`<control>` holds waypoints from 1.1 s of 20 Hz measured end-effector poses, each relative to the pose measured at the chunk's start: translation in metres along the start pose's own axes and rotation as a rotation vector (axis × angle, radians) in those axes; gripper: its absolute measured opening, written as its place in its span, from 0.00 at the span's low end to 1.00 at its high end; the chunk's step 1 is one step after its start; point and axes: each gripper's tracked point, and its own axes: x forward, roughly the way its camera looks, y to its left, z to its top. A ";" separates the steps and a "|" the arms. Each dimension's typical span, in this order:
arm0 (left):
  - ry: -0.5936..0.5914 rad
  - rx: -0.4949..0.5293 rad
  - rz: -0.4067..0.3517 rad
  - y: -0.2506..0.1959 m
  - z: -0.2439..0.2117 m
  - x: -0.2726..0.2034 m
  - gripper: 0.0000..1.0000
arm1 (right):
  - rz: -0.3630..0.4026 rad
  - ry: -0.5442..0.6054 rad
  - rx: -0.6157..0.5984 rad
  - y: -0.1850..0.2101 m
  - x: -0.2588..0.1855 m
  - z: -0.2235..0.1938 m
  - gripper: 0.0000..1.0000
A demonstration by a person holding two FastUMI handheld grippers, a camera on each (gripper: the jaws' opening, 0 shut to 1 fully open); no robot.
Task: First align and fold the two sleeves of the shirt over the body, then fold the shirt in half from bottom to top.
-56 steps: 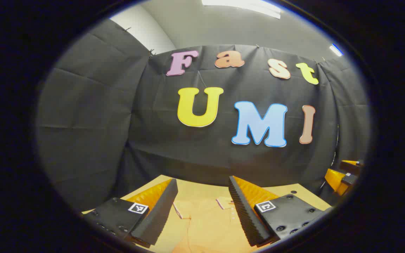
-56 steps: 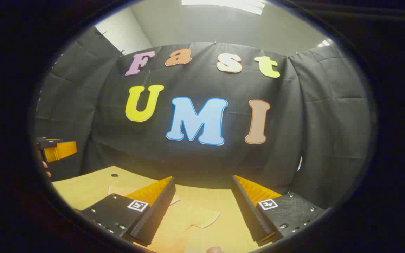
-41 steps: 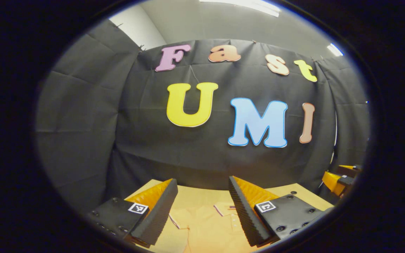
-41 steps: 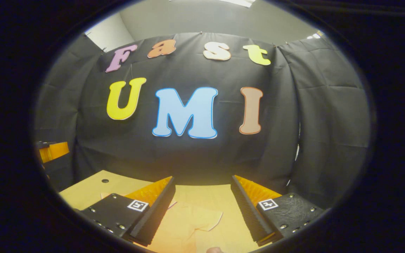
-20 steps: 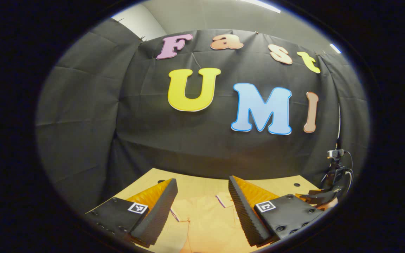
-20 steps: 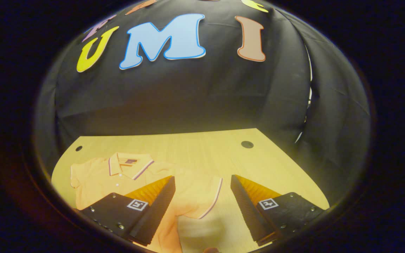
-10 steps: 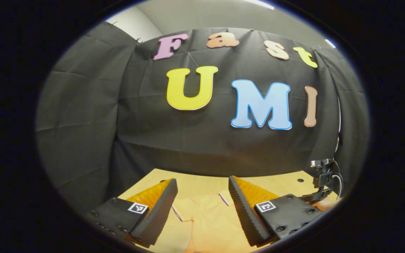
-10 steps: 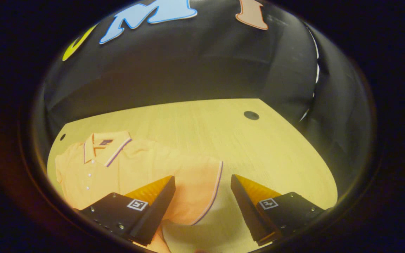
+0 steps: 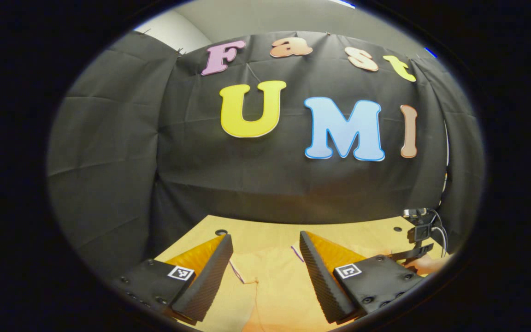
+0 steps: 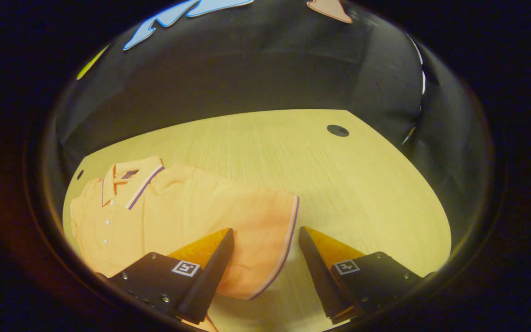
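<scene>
Shirt (image 10: 178, 212): one, orange, flat on wooden table (image 10: 348, 184). One sleeve (image 10: 265, 240) with striped cuff lies between fingers of right gripper (image 10: 265, 242), jaws apart, nothing clamped. Left gripper (image 9: 265, 246): jaws apart above shirt, holding nothing. Two table holes visible in right gripper view.

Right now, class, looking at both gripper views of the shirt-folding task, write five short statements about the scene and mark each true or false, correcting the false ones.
1. The shirt lies flat on the wooden table. True.
2. The right gripper is shut on the sleeve. False: its jaws stand open, with the sleeve's striped edge between them.
3. The collar carries a striped trim. True.
4. The left gripper grips the collar. False: it is open, holding nothing.
5. The sleeve is already folded over the body. False: it still spreads outward.
</scene>
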 end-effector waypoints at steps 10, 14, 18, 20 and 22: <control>0.022 -0.004 0.032 -0.002 -0.009 -0.013 0.94 | 0.021 0.002 0.029 0.008 0.000 0.003 0.06; 0.024 -0.012 0.049 -0.003 -0.013 -0.020 0.94 | 0.026 -0.058 -0.039 0.010 -0.012 0.019 0.06; 0.033 -0.028 0.059 -0.005 -0.017 -0.023 0.94 | 0.057 -0.151 -0.133 0.031 -0.035 0.042 0.06; 0.027 -0.033 0.067 -0.003 -0.018 -0.027 0.94 | 0.075 -0.181 -0.177 0.045 -0.044 0.049 0.06; 0.021 -0.031 0.078 0.002 -0.018 -0.027 0.94 | 0.099 -0.203 -0.206 0.062 -0.049 0.052 0.06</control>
